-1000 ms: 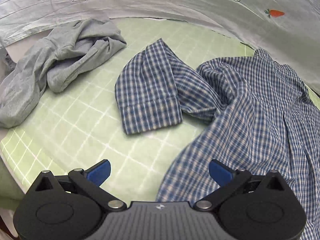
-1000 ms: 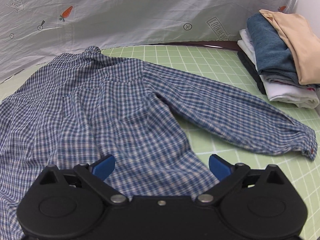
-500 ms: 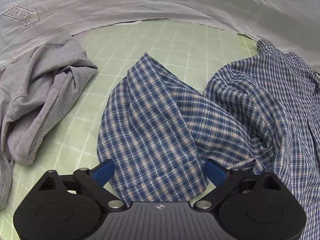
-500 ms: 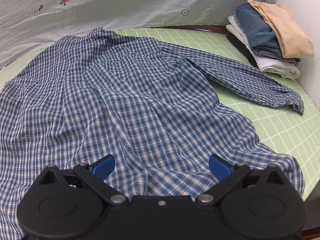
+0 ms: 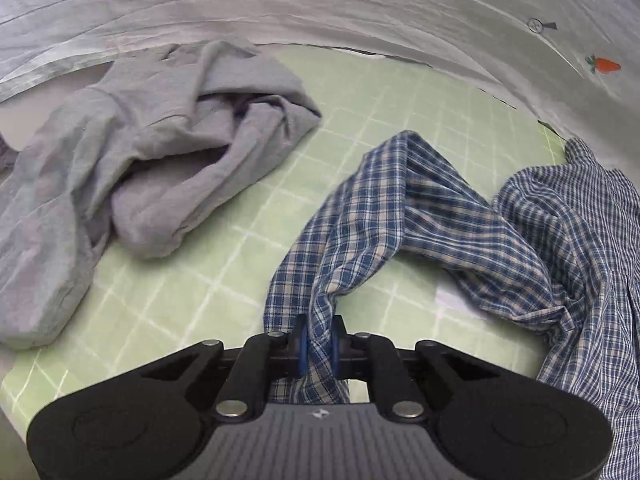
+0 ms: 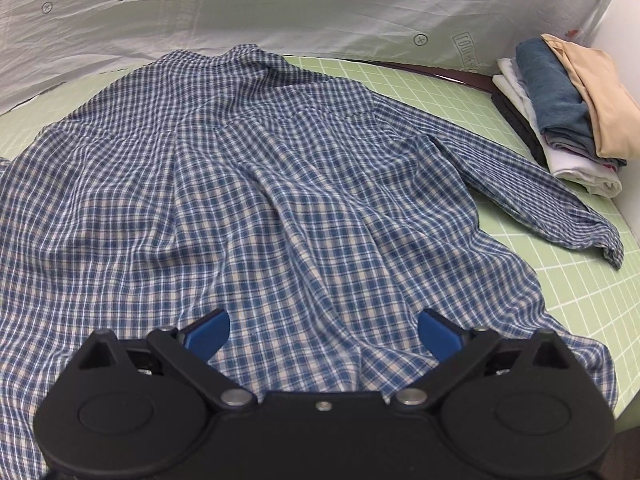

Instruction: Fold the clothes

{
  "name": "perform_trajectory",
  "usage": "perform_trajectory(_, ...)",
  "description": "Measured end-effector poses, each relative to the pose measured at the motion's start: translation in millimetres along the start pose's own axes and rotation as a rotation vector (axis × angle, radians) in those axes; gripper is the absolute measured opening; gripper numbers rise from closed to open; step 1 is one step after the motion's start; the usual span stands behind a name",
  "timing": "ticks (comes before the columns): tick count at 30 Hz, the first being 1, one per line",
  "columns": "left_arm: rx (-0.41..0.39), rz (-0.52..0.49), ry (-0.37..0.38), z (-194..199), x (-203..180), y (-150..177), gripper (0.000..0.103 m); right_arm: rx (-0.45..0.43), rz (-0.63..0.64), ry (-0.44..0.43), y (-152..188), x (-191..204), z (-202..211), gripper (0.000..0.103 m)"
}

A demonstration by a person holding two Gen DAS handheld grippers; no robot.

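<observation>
A blue checked shirt (image 6: 256,184) lies spread, back up, on the green grid mat (image 6: 480,96). Its left sleeve (image 5: 384,216) runs toward the left wrist camera, and my left gripper (image 5: 319,350) is closing with the cuff bunched and pinched between its blue pads. The sleeve is lifted off the mat just beyond the pads. My right gripper (image 6: 323,330) stands open over the shirt's lower hem, with wrinkled cloth under the gap between its fingers. The right sleeve (image 6: 532,196) lies straight out on the mat.
A crumpled grey garment (image 5: 132,160) lies left of the sleeve. A stack of folded clothes (image 6: 560,104) sits at the far right by a white wall. A white sheet with carrot prints (image 6: 320,4) hangs behind the mat (image 5: 224,264).
My left gripper moved in onto the sleeve cuff and its jaws came together on it, bunching and lifting the cloth. The right gripper drew back toward the hem, still open.
</observation>
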State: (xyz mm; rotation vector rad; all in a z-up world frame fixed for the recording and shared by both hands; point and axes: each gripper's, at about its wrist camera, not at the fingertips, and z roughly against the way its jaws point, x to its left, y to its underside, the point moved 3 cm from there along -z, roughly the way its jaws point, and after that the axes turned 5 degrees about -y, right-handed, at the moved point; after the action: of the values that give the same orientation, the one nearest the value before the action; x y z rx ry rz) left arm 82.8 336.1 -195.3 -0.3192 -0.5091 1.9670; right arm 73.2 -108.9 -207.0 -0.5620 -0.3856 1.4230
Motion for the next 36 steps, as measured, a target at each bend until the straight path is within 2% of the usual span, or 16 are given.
perform_trajectory(3, 0.002, 0.076, -0.025, 16.6, 34.8, 8.4, 0.012, 0.007, 0.017, -0.020, 4.5, 7.2, -1.6, 0.101)
perform_trajectory(9, -0.011, 0.264, -0.003, 54.6, 94.1, 16.8, 0.012, 0.024, 0.027, -0.058, 12.0, 22.2, -8.3, 0.101)
perform_trajectory(12, -0.067, 0.286, 0.023, 79.4, 108.2, 8.7, 0.012, 0.027, 0.050, -0.070, 15.2, 30.1, -7.8, 0.101)
perform_trajectory(15, -0.093, 0.364, 0.038, 93.2, 125.6, 0.7, 0.012, 0.029, 0.072, -0.081, 17.5, 36.1, -5.9, 0.101)
perform_trajectory(17, -0.083, 0.405, -0.009, 88.4, 138.3, -1.7, 0.013, 0.026, 0.081, -0.084, 18.9, 37.8, -3.2, 0.101)
perform_trajectory(22, 0.022, 0.504, -0.141, 59.3, 162.2, 4.7, 0.026, 0.022, 0.103, -0.088, 22.6, 36.3, 2.6, 0.101)
perform_trajectory(25, 0.008, 0.448, -0.194, 60.9, 151.3, 8.6, 0.051, 0.011, 0.111, -0.086, 23.0, 32.2, 8.3, 0.101)
perform_trajectory(26, 0.002, 0.418, -0.181, 61.9, 143.5, 8.9, 0.064, 0.008, 0.113, -0.086, 23.0, 30.6, 10.2, 0.101)
perform_trajectory(27, -0.003, 0.391, -0.161, 62.6, 135.8, 9.0, 0.067, 0.003, 0.110, -0.088, 22.2, 28.3, 11.9, 0.101)
perform_trajectory(31, 0.008, 0.274, -0.075, 58.6, 85.0, 9.1, 0.067, -0.015, 0.083, -0.091, 15.6, 15.3, 17.3, 0.101)
perform_trajectory(36, 0.072, 0.125, 0.039, 42.4, 4.9, 14.8, 0.067, -0.025, 0.049, -0.095, -2.0, -7.8, 14.9, 0.101)
